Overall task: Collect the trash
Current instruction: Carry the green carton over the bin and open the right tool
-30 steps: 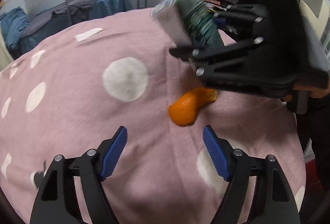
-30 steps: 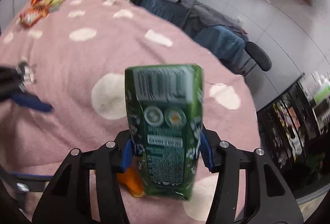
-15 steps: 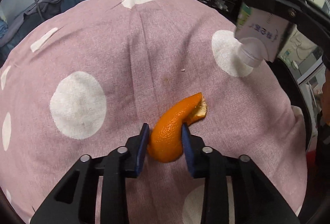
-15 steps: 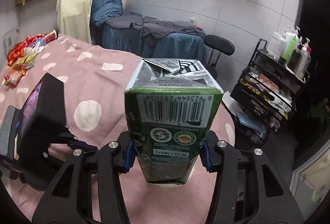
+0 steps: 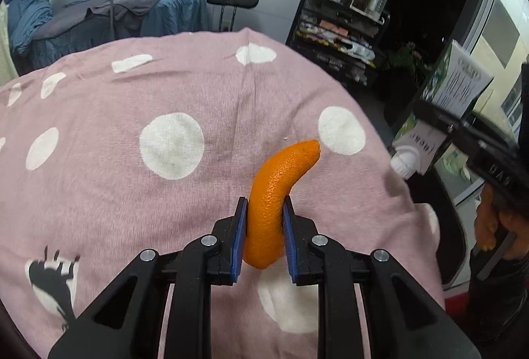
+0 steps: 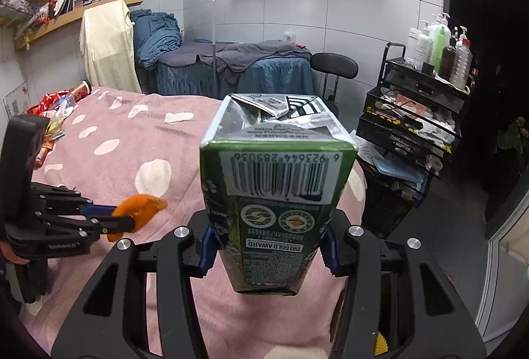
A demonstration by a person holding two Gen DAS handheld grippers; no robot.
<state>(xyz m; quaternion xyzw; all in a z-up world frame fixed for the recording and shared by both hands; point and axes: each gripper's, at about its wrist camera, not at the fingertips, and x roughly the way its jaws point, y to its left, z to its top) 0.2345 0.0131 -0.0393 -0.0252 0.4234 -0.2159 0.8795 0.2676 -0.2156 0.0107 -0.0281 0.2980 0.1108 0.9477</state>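
Note:
My left gripper (image 5: 263, 238) is shut on a curved piece of orange peel (image 5: 276, 193) and holds it above the pink dotted bedspread (image 5: 132, 187). My right gripper (image 6: 269, 245) is shut on a green drink carton (image 6: 274, 190), held bottom-up, with its barcode facing the camera. In the right wrist view the left gripper (image 6: 114, 220) shows at the left with the peel (image 6: 140, 210). In the left wrist view the carton (image 5: 439, 114) shows at the right edge, white cap down, past the bed's edge.
Several snack wrappers (image 6: 53, 117) lie at the bed's far left end. A black trolley (image 6: 410, 124) with bottles stands to the right of the bed. A second bed with blue covers (image 6: 231, 67) and a black stool (image 6: 334, 66) stand behind.
My left gripper closed on the orange peel and lifted it off the bedspread. My right gripper carried the carton up and off to the right of the bed.

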